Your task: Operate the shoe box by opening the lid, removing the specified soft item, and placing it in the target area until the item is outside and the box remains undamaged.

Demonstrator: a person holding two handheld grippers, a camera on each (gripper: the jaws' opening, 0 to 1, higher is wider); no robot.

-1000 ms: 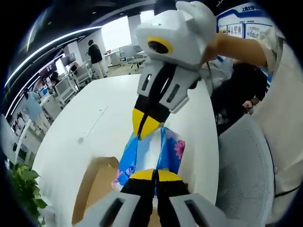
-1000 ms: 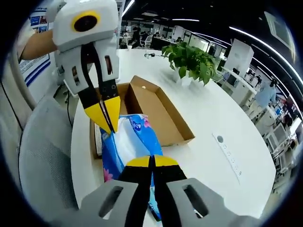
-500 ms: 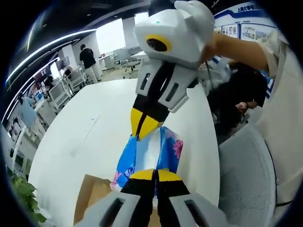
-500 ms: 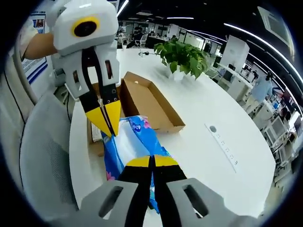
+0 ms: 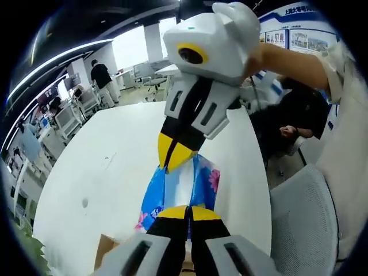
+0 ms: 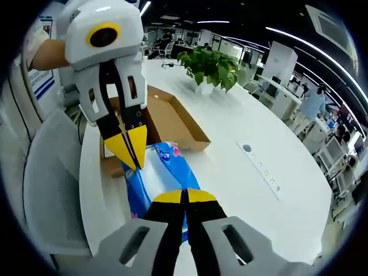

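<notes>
A blue soft tissue pack (image 5: pixel 178 187) with a pink flower print hangs above the white table (image 5: pixel 103 172), stretched between both grippers. My left gripper (image 5: pixel 188 210) is shut on its near end. From above, my right gripper (image 5: pixel 174 156) is shut on the far end. In the right gripper view the same tissue pack (image 6: pixel 161 178) runs from my right gripper (image 6: pixel 184 195) up to the left gripper (image 6: pixel 132 154). The open brown shoe box (image 6: pixel 172 121) lies on the table behind the pack; a corner of the shoe box (image 5: pixel 109 253) peeks in at the left gripper view's bottom.
A grey mesh chair (image 5: pixel 305 218) stands at the table's edge, also seen as the chair (image 6: pixel 46 190). A potted plant (image 6: pixel 213 66) sits beyond the box. A power strip (image 6: pixel 261 169) is set in the table (image 6: pixel 241 190). People stand at desks far back.
Both grippers carried the tissue pack sideways away from the box: the box slid toward the bottom of the left gripper view and farther back in the right gripper view. Both grips are unchanged.
</notes>
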